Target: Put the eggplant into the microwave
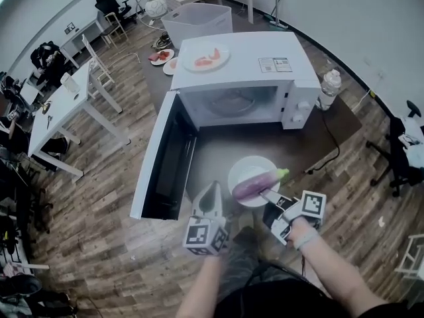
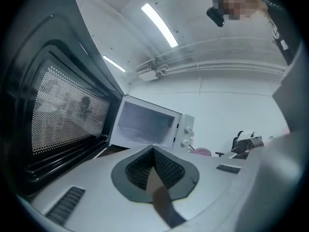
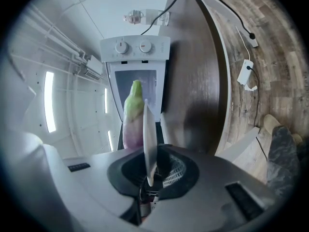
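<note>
A purple eggplant (image 1: 255,183) with a green stem lies on a white plate (image 1: 245,167). My right gripper (image 1: 266,195) is shut on the plate's near rim and holds it over the dark table in front of the microwave (image 1: 245,61). The microwave's door (image 1: 162,158) hangs wide open to the left and its cavity (image 1: 232,103) is lit. In the right gripper view the plate (image 3: 148,129) shows edge-on between the jaws, with the eggplant (image 3: 131,115) on it and the microwave (image 3: 137,47) beyond. My left gripper (image 1: 212,197) is shut and empty, just left of the plate; its view faces the microwave (image 2: 149,124) and door (image 2: 63,115).
A plate of red food (image 1: 206,58) sits on top of the microwave. A water bottle (image 1: 329,85) stands to its right, a white bin (image 1: 197,20) behind it. A cable and power strip (image 3: 246,74) lie on the wooden floor. White desks (image 1: 63,101) stand at left.
</note>
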Action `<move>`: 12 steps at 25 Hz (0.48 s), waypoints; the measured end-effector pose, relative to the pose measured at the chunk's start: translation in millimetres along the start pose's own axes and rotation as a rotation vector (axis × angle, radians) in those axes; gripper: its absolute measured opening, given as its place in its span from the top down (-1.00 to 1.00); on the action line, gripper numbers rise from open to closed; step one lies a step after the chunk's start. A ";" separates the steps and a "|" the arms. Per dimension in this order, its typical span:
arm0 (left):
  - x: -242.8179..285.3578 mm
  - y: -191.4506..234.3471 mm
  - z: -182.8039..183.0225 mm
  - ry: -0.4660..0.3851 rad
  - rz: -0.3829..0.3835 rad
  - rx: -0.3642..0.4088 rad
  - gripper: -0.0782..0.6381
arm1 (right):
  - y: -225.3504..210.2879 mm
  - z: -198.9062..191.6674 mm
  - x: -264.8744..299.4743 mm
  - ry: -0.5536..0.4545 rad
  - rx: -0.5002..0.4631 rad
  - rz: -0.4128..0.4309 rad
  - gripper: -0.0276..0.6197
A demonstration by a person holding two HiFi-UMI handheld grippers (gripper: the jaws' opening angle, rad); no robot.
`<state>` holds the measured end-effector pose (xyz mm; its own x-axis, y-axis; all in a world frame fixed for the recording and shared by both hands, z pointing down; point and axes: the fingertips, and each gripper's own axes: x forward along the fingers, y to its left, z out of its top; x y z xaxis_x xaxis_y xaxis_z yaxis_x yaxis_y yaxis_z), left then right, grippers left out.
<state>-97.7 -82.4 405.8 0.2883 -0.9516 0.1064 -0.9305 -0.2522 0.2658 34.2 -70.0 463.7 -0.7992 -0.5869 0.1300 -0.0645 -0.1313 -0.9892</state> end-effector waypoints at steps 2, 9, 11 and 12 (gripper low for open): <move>6.9 0.7 -1.2 0.013 -0.017 0.002 0.78 | 2.5 5.8 7.3 -0.004 0.014 0.013 0.84; 34.3 12.8 5.0 0.008 -0.038 0.014 0.78 | 16.4 29.6 44.4 0.005 0.010 0.043 0.84; 37.2 15.0 0.4 0.022 -0.040 0.012 0.78 | 16.5 34.6 51.5 0.004 0.017 0.048 0.84; 38.2 16.7 -2.7 0.029 -0.040 0.012 0.78 | 15.5 37.6 54.4 0.003 0.020 0.048 0.84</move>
<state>-101.6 -122.5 416.9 0.3319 -0.9352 0.1238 -0.9205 -0.2924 0.2590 12.2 -134.0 457.9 -0.8029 -0.5904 0.0822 -0.0139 -0.1193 -0.9928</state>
